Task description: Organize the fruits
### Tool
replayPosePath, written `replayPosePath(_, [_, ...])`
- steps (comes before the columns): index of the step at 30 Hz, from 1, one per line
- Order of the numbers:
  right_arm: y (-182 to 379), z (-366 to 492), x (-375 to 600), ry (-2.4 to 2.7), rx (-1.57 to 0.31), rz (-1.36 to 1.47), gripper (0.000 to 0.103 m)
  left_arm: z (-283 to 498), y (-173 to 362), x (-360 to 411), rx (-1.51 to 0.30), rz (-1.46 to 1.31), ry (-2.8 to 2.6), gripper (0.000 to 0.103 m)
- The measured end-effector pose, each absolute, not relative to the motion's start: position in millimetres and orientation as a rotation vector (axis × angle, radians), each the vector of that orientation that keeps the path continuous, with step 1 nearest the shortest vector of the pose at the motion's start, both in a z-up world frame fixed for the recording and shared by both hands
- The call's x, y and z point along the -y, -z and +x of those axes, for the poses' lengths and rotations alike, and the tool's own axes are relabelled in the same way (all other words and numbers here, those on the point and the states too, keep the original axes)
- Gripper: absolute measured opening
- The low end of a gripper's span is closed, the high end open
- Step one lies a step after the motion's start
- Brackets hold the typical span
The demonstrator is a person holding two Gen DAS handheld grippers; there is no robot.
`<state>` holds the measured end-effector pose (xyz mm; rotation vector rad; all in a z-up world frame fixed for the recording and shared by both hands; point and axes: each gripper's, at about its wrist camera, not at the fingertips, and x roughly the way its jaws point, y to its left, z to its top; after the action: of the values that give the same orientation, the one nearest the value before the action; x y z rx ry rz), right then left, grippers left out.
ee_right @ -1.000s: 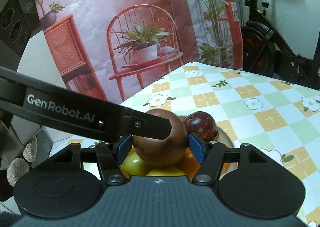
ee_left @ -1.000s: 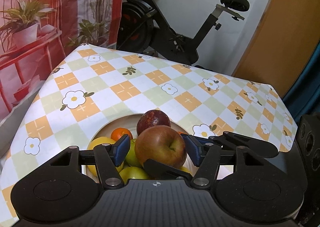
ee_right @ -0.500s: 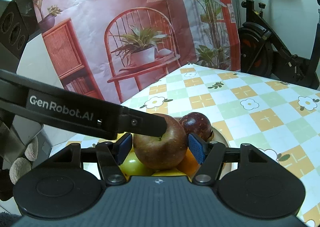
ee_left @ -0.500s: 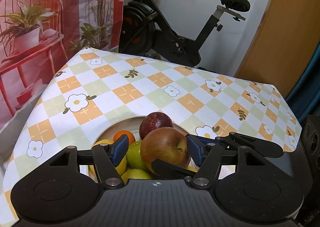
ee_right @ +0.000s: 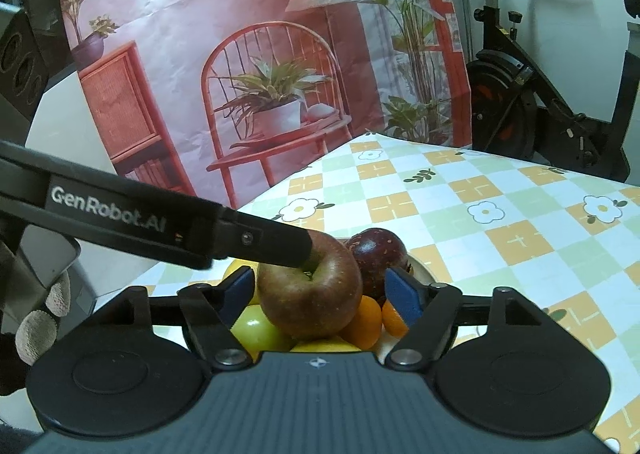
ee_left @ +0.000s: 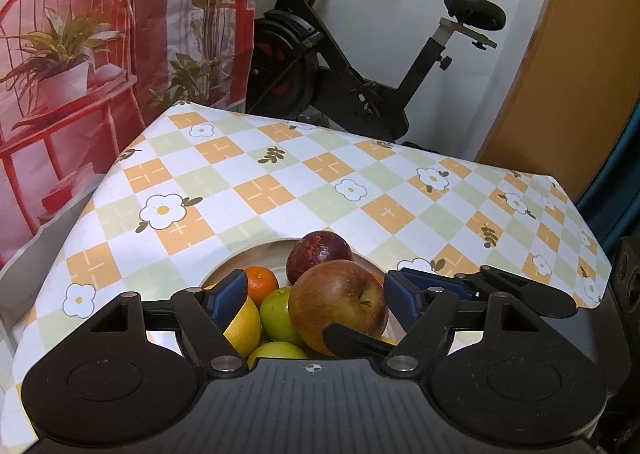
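A red-brown apple (ee_left: 338, 304) (ee_right: 310, 298) sits on top of a fruit pile in a white bowl (ee_left: 256, 254). Under and around it lie a dark red plum (ee_left: 320, 254) (ee_right: 376, 254), a tangerine (ee_left: 262, 284), a green apple (ee_left: 276, 314) and a lemon (ee_left: 242, 328). My left gripper (ee_left: 315, 282) straddles the apple with its jaws opening, and the blue pads stand off the skin. From the other side my right gripper (ee_right: 320, 286) does the same, jaws opening, with a gap at its right pad. The left gripper's black finger (ee_right: 160, 221) crosses over the apple's stem.
The bowl stands near the front of a table with a checked flower tablecloth (ee_left: 320, 181). An exercise bike (ee_left: 360, 73) stands behind the table's far edge. A red printed backdrop (ee_right: 260, 53) hangs along the left side, and a wooden door (ee_left: 560, 73) is at the right.
Both pairs of jaws have spread wider and come off the red-brown apple. The apple stays on the pile. Neither hand has shifted.
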<state>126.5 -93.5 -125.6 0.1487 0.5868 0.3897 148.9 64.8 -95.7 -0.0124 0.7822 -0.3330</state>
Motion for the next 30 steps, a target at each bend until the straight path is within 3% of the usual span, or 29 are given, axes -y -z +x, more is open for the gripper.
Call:
replayPosePath(9, [117.4, 116.6, 101.8, -0.321, -0.570, 0.139, 0.095, 136.3, 79.3, -71.6, -0.731, -0.033, 0.298, 0.089])
replayPosePath(11, [113.8, 112.5, 108.0, -0.293, -0.567, 0.149, 0.103, 130.0, 71.2, -72.3, -0.701, -0.026, 0.287, 0.090])
replayPosePath(30, [10.5, 17.6, 160.5, -0.019, -0.425, 0.199, 0.103, 33.0, -6.8, -43.8, -0.471, 0.064, 0.203, 0.093])
